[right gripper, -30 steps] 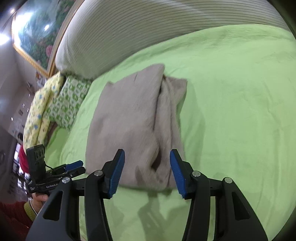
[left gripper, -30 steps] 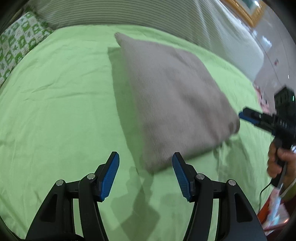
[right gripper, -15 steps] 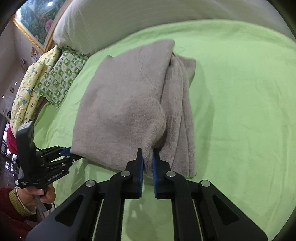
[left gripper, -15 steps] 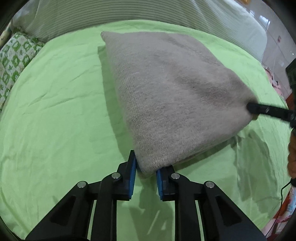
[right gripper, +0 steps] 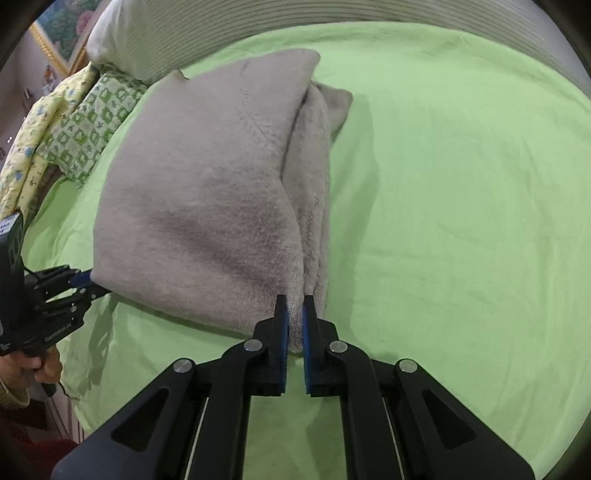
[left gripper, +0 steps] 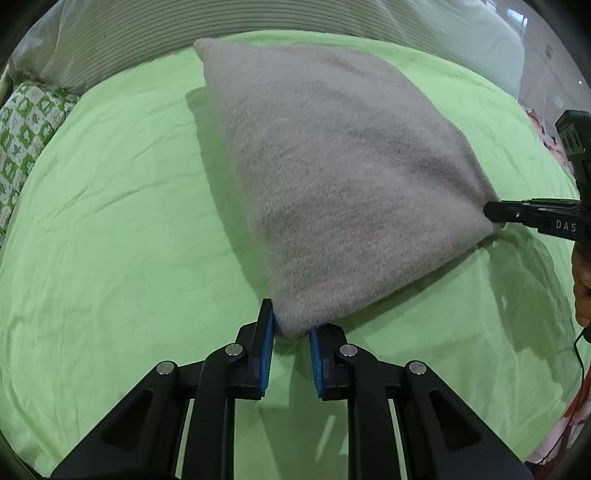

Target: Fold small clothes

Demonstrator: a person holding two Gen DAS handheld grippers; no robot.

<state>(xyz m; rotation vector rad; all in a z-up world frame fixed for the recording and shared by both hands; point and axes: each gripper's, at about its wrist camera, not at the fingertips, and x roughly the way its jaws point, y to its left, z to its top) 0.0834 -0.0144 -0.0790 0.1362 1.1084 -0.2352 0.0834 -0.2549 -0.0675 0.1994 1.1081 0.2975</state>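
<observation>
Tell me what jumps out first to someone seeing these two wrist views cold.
A fuzzy grey-beige knit garment lies partly folded in the middle of a bright green bedsheet. Each near corner is pinched: the left hand-held gripper grips one and the right hand-held gripper the other, blue pads pressed into the knit. Behind, a striped pillow runs along the bed's far edge.

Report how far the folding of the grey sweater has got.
Done: the grey sweater lies on the green sheet already folded lengthwise, with a layer tucked along its right edge. In hand: the left gripper and the right gripper are each shut on a near corner of the hem. Left: carrying that near edge over to the far end, then smoothing; nothing of that fold shows yet.
</observation>
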